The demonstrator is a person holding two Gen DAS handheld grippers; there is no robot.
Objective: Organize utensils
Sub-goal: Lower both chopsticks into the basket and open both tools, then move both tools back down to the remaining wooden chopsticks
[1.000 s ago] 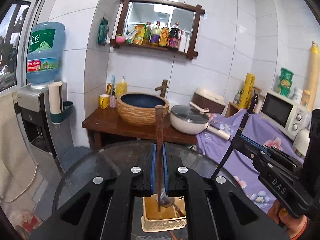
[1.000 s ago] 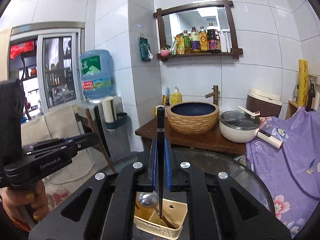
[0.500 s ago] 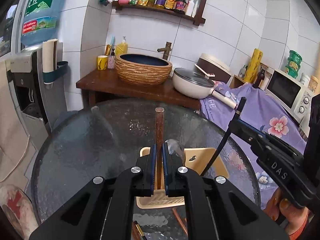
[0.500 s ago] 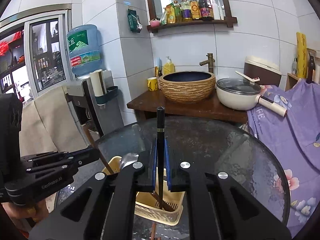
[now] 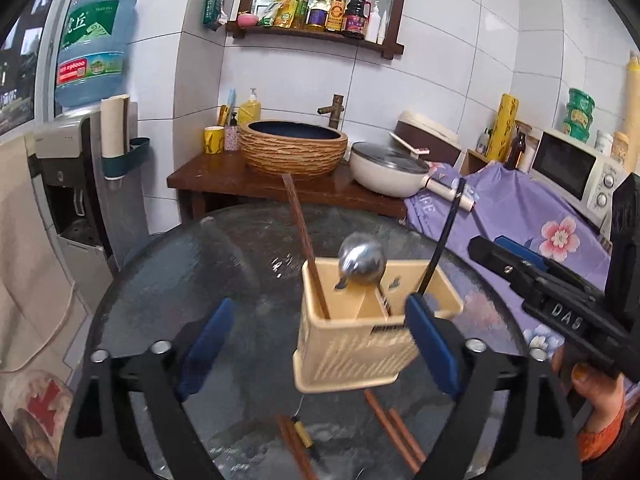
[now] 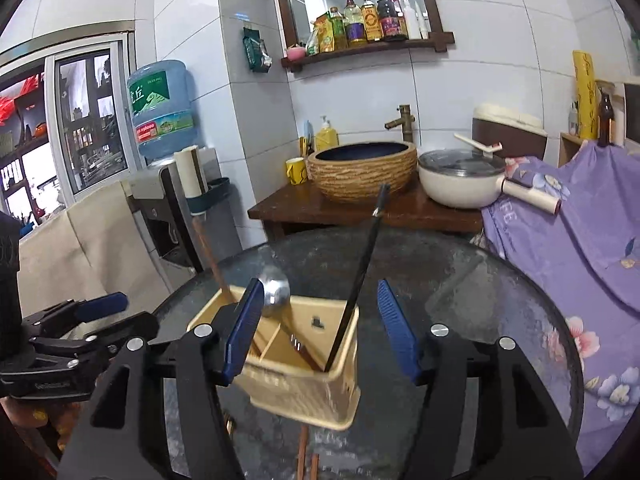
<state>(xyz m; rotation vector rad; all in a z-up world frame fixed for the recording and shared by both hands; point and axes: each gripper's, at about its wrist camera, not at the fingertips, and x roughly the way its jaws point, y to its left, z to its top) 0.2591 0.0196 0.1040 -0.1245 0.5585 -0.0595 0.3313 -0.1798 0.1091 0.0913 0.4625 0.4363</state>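
A beige utensil caddy (image 5: 352, 344) (image 6: 296, 384) stands on the round glass table (image 5: 180, 288). In it lean a brown chopstick (image 5: 304, 240) (image 6: 208, 252), a metal spoon (image 5: 360, 260) (image 6: 274, 290) and a black chopstick (image 5: 444, 236) (image 6: 360, 276). My left gripper (image 5: 320, 328) is open and empty just in front of the caddy. My right gripper (image 6: 320, 320) is open and empty over the caddy. Loose brown chopsticks (image 5: 396, 428) (image 6: 304, 456) lie on the glass in front of the caddy.
Behind the table a wooden stand holds a woven basin (image 5: 292, 148) and a white pan (image 5: 392, 172). A purple flowered cloth (image 6: 580, 232) covers the counter at right, with a microwave (image 5: 568, 168). A water dispenser (image 5: 80, 160) stands at left.
Both grippers have opened and let go: the brown chopstick and the black chopstick now lean free in the caddy. Both grippers have drawn back a little.
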